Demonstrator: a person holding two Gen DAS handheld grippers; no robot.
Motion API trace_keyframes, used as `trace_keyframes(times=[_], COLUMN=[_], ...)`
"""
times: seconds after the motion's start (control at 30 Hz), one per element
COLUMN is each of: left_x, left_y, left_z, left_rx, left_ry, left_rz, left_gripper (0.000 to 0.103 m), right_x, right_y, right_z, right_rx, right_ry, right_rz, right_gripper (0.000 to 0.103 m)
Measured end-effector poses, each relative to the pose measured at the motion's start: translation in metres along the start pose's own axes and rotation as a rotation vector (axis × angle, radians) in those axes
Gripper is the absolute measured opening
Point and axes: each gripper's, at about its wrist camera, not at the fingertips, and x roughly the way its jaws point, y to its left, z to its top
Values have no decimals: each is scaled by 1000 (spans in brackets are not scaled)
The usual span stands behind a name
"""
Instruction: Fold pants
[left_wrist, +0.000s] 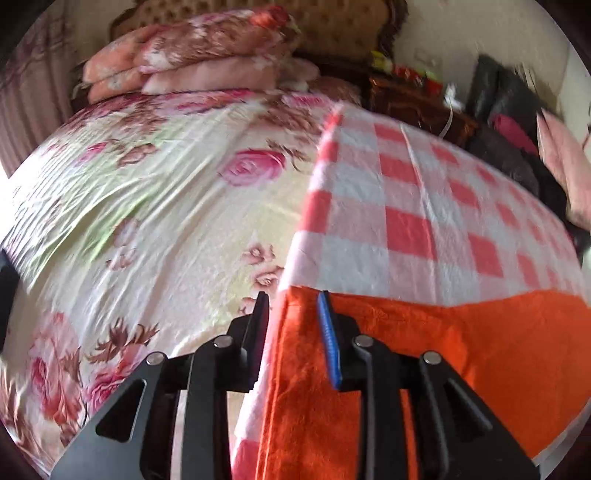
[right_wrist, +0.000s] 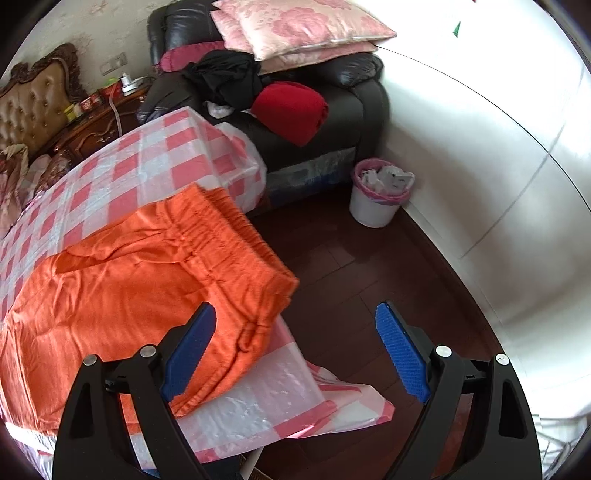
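Note:
Orange pants (right_wrist: 122, 280) lie flat on a red-and-white checked plastic sheet (right_wrist: 155, 155) over the bed. Their gathered waistband (right_wrist: 236, 236) lies at the bed's outer edge, partly overhanging it. My right gripper (right_wrist: 295, 314) is open and empty, above that edge near the waistband. In the left wrist view the pants (left_wrist: 461, 339) fill the lower right. My left gripper (left_wrist: 293, 306) stands over the pants' left edge with its jaws partly apart and the cloth edge between them. Whether it grips the cloth I cannot tell.
A floral bedsheet (left_wrist: 147, 206) covers the bed's left half, with folded quilts (left_wrist: 192, 51) at the headboard. A black sofa (right_wrist: 332, 110) holds pillows and clothes. A white bin (right_wrist: 376, 192) stands on dark wood floor (right_wrist: 351, 266). A wooden nightstand (right_wrist: 96, 122) is behind.

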Motion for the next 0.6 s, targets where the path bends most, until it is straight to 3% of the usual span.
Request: trace_keyframes(times=[0.03,0.1,0.17,0.23,0.3,0.37,0.4,0.43,0.47,0.57,0.6], left_x=[-17,-46,-56,-46,-38,-52,-65,-73,-80,-89,-92], left_y=[0,-5,-16,-21,-17,-10,-12,-18,-26,-55,-70], left_z=[-4,-21,-42,-66,-82,-90,-93,-97,-99,-106,-109], left_rx=[-6,-10,20,48,28,-59,-95,-97,-83,-23,1], left_ry=[-37,-81,-66,7,44,-10,-61,-89,-106,-115,-106], left_rz=[-4,-79,-110,-93,14,-14,-36,-42,-50,-71,-97], left_gripper=[27,27,27,29,25,25,30,42,46,47,47], right_x=[-2,-4,-5,0,9,20,22,21,19,0,-3], right_y=[0,-3,-13,-26,-38,-51,-54,-54,-50,-23,-12], right_z=[0,1,1,1,0,-3,-4,-4,-4,-1,-1], right_rx=[-5,9,53,123,202,304,329,328,307,147,95], right_ry=[-6,-13,-18,1,41,92,103,104,99,5,-12], right_rz=[8,34,89,147,238,340,377,389,385,293,301], right_gripper=[85,85,84,80,67,63,63,63,63,63,63])
